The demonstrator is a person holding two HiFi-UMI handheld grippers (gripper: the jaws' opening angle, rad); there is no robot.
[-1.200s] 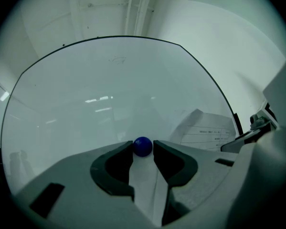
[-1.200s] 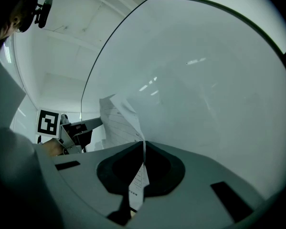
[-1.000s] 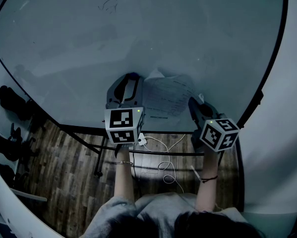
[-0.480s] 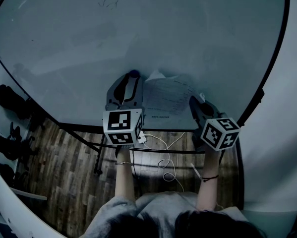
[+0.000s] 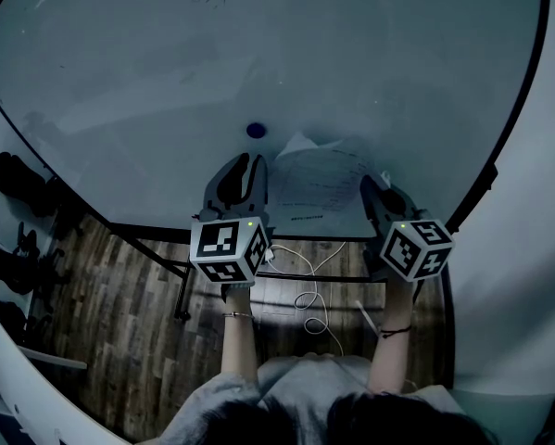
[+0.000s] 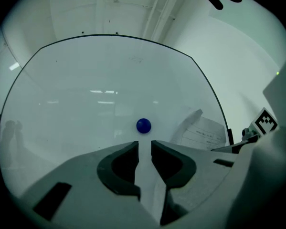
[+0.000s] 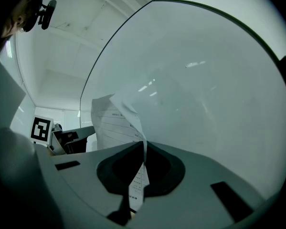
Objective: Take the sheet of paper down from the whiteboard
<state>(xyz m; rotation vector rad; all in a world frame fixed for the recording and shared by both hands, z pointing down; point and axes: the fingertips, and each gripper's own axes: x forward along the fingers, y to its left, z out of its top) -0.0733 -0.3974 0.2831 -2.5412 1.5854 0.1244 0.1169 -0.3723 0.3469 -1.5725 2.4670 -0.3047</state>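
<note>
Paper (image 5: 319, 185) edge behind right gripper (image 5: 372, 191)

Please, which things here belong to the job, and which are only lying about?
Job: sheet of paper, pinched by the shut right gripper; whiteboard; blue magnet; left gripper, jaws just closing partly, nothing between them.
Lying about: white cable on the floor; dark items at the left.

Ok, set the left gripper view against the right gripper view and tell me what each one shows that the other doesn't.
Left gripper view only: a blue magnet on the whiteboard, and the left tool, whose jaws stand apart but have just been closing, with nothing between them. Right gripper view only: the right tool clamped on the edge of the sheet of paper. Both: the whiteboard and the paper with its curled corner.
</note>
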